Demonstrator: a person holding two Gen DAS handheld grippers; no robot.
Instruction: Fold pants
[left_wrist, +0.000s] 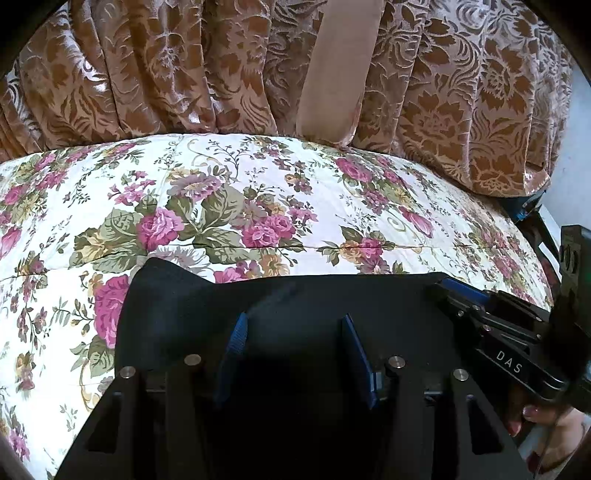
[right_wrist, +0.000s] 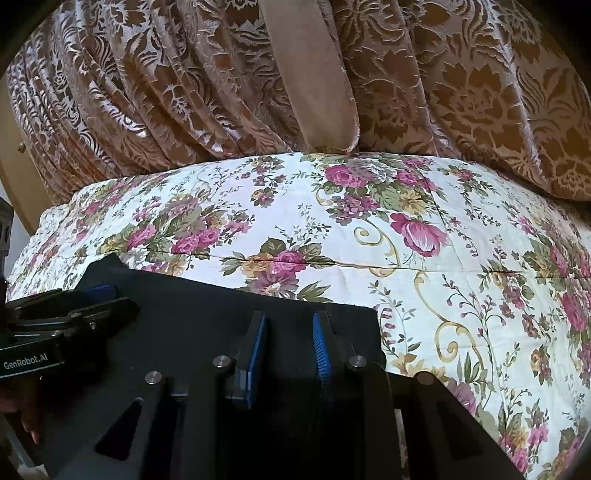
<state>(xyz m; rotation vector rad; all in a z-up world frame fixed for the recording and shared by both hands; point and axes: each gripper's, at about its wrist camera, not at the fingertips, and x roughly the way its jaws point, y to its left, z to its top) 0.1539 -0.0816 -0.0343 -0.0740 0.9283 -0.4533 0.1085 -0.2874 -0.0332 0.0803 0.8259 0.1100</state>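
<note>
Black pants (left_wrist: 295, 295) lie folded flat on the floral bedspread (left_wrist: 221, 192), in the lower middle of both views (right_wrist: 207, 306). My left gripper (left_wrist: 293, 325) hovers over the pants with its blue-padded jaws apart and nothing between them. My right gripper (right_wrist: 289, 325) is over the right end of the pants near their edge, its jaws a narrow gap apart and empty. Each gripper shows in the other's view: the right one at the right edge (left_wrist: 491, 317), the left one at the left edge (right_wrist: 70, 314).
A brown patterned curtain (left_wrist: 184, 74) hangs behind the bed, with a plain tan band (left_wrist: 336, 66) down its middle. The bedspread stretches beyond the pants toward the curtain. A wooden cabinet (right_wrist: 14, 166) stands at the far left.
</note>
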